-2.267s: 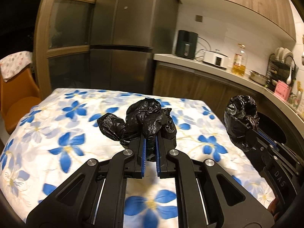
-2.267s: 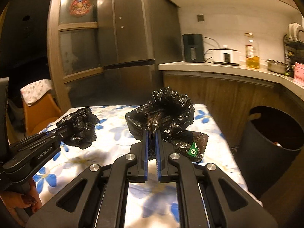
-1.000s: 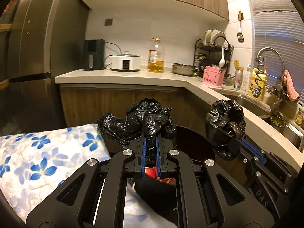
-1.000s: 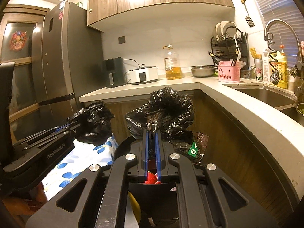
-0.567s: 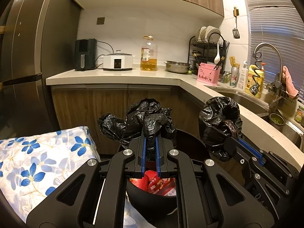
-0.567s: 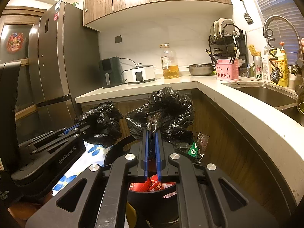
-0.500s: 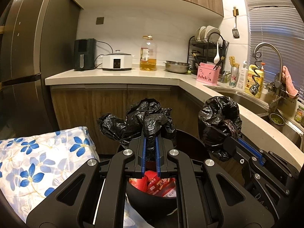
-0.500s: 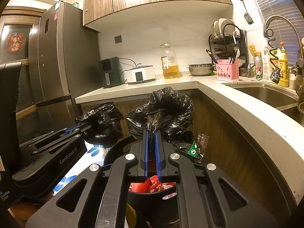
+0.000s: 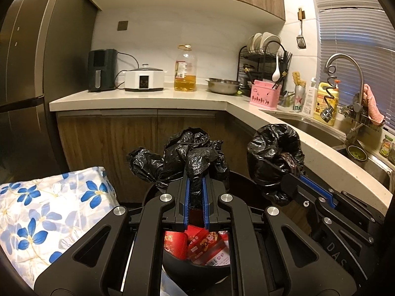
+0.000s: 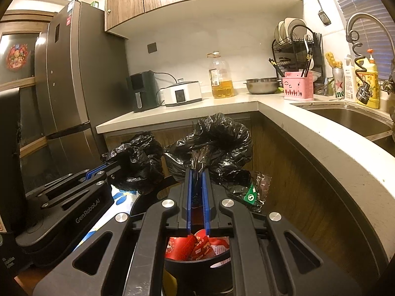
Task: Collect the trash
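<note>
Standing at the left edge, a steel refrigerator is recorded as the largest item, beside a pale L-shaped countertop on wood-fronted cabinets.
Table corner, under a white cloth with blue flowers, is seen low on the left.
Black trash bin, open-topped, is placed below both grippers; red packaging is held inside it.
Left gripper: jaws are drawn nearly together on a crumpled black plastic bag, which is held above the bin's opening.
Right gripper: jaws are likewise pinched narrowly on a second black bag, carried over the same bin just beside the first; a small green label is borne on its lower fold.
Countertop items are listed: black air fryer, white cooker, oil bottle, steel bowl, dish rack, pink utensil caddy.
</note>
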A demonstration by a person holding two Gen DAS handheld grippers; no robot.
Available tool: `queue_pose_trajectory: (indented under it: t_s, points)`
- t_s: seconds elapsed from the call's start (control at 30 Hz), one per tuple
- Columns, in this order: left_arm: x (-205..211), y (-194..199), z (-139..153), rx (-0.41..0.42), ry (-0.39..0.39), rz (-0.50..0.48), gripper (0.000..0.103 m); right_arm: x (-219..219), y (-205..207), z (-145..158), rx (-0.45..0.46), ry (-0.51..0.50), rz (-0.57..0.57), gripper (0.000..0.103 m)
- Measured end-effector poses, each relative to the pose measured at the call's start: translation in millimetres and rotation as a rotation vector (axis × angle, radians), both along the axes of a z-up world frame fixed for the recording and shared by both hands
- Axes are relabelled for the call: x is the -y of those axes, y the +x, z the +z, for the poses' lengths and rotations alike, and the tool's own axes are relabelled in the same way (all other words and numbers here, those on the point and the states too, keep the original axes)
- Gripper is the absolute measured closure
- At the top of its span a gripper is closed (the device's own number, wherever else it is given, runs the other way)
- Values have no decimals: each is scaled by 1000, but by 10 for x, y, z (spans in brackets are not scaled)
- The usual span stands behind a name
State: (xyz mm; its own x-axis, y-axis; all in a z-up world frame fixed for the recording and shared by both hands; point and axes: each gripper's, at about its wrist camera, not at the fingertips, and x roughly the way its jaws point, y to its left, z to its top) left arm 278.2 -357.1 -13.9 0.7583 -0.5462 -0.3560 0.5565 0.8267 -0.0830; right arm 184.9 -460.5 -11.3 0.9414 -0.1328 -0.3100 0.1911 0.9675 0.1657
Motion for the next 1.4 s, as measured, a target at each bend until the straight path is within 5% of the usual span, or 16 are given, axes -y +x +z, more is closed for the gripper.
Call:
queue_pose_trajectory:
  t_s: [0.4,0.73,1.1,1.2,1.4]
  points:
    - [26,121,-104,-10,7,-1,91,75,121,-38,-23,17,1,93]
    - [-6,132,-117,6,14,6,63,78,156,-43,-26,22,-8,91]
    - [-506,56,-65,18,14,173,18,-72,31,-30,-42,-2,-45,27]
    - [-736,-4,-65,-6,7,226,13,-197,-25,-35,-51,-12,-42,17]
    - [-1055,-235,-126,-1,61,301,6,-490,-156,-82,-103,-46,-44,13]
